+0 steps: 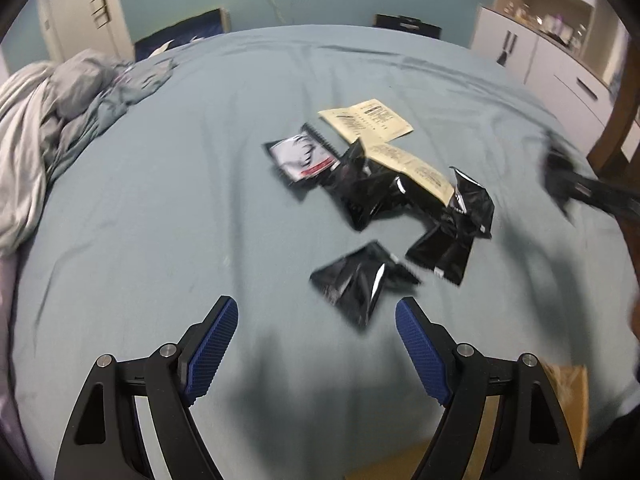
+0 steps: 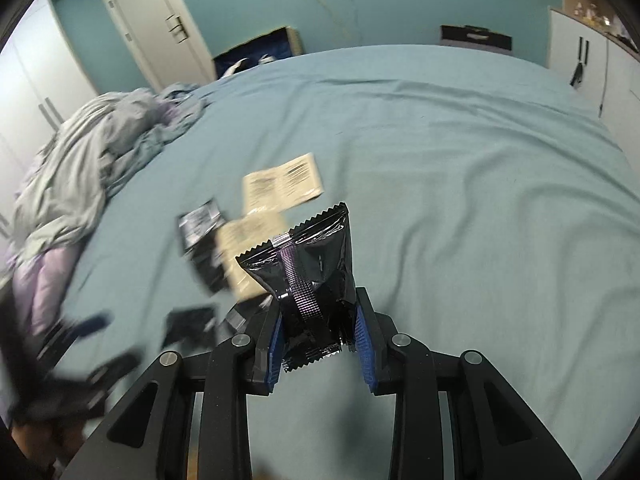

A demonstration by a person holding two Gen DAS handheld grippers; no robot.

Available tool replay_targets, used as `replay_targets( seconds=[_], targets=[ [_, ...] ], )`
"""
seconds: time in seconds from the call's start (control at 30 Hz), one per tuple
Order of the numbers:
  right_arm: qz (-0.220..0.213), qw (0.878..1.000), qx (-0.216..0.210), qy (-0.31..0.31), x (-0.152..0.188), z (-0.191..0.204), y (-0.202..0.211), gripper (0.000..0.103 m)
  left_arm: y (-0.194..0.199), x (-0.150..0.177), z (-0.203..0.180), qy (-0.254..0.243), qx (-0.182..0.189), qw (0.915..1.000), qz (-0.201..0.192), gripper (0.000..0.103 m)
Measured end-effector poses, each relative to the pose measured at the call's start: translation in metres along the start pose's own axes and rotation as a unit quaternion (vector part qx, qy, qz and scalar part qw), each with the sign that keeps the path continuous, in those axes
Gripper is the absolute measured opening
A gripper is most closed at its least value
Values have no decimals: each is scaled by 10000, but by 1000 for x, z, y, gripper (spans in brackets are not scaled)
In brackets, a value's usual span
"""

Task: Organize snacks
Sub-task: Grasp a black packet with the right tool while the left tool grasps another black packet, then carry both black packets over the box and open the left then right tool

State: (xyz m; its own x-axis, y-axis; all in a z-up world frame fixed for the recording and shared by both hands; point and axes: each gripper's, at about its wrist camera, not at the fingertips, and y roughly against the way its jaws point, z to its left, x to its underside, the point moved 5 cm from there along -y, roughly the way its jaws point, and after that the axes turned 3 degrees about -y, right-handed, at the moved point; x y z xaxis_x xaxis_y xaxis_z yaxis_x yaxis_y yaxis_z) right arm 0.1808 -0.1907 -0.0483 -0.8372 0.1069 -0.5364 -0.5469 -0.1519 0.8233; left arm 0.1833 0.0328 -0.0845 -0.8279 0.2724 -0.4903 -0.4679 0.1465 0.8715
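A black snack packet (image 2: pixel 310 276) stands upright between the blue pads of the right gripper (image 2: pixel 320 330), pinched at its lower half and lifted clear of the blue-grey bedsheet (image 2: pixel 480 184). The other snacks lie clustered mid-bed: several black packets (image 1: pixel 372 188), two cream sachets (image 1: pixel 366 120) and one black-and-white packet (image 1: pixel 302 156), some overlapping. The left gripper (image 1: pixel 316 332) hangs over the sheet with its fingers spread wide and holding nothing, the nearest black packet (image 1: pixel 360 280) just beyond its tips. Rumpled bedding (image 1: pixel 60 120) is heaped at the left edge.

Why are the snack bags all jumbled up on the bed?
The black packets and beige packets lie overlapping at odd angles on the bed sheet, unsorted. The right gripper squeezes one black packet, crumpling it.
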Motion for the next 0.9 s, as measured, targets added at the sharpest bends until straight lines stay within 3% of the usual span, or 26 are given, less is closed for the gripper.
replay_targets(
  seconds=[0.17, 0.27, 0.3, 0.37, 0.4, 0.43, 0.53, 0.63, 0.77, 0.9],
  targets=[
    [-126, 9993, -332, -94, 21, 4, 56, 29, -40, -13, -12, -399, 373, 9976, 423, 82],
    [-316, 9970, -610, -344, 53, -5, 92, 30, -60, -18, -16, -423, 486, 9960, 623, 82],
    [-362, 9961, -680, -419, 67, -8, 101, 30, -67, -19, -17, -445, 507, 9951, 724, 79],
    [-414, 9961, -593, -509, 95, -14, 116, 30, -71, -19, -15, -434, 435, 9953, 749, 63],
    [-444, 9959, -531, -578, 109, -16, 124, 30, -69, -20, -14, -420, 386, 9963, 638, 43],
    [-452, 9955, -487, -670, 120, -17, 130, 30, -65, -22, -13, -371, 428, 9966, 599, 39],
    [-834, 9926, -512, -724, 127, -10, 157, 31, -54, -17, -9, -10, 819, 9946, 637, 35],
    [-995, 9934, -352, -455, 124, 4, 158, 31, -37, -10, -6, 34, 655, 9964, 533, 34],
    [-478, 9981, -330, -197, 128, 18, 131, 31, -1, -2, -5, 7, 540, 9979, 358, 34],
    [-223, 9988, -399, 174, 129, 34, 119, 32, 45, 12, -12, -246, 258, 9991, 220, 34]
  ],
)
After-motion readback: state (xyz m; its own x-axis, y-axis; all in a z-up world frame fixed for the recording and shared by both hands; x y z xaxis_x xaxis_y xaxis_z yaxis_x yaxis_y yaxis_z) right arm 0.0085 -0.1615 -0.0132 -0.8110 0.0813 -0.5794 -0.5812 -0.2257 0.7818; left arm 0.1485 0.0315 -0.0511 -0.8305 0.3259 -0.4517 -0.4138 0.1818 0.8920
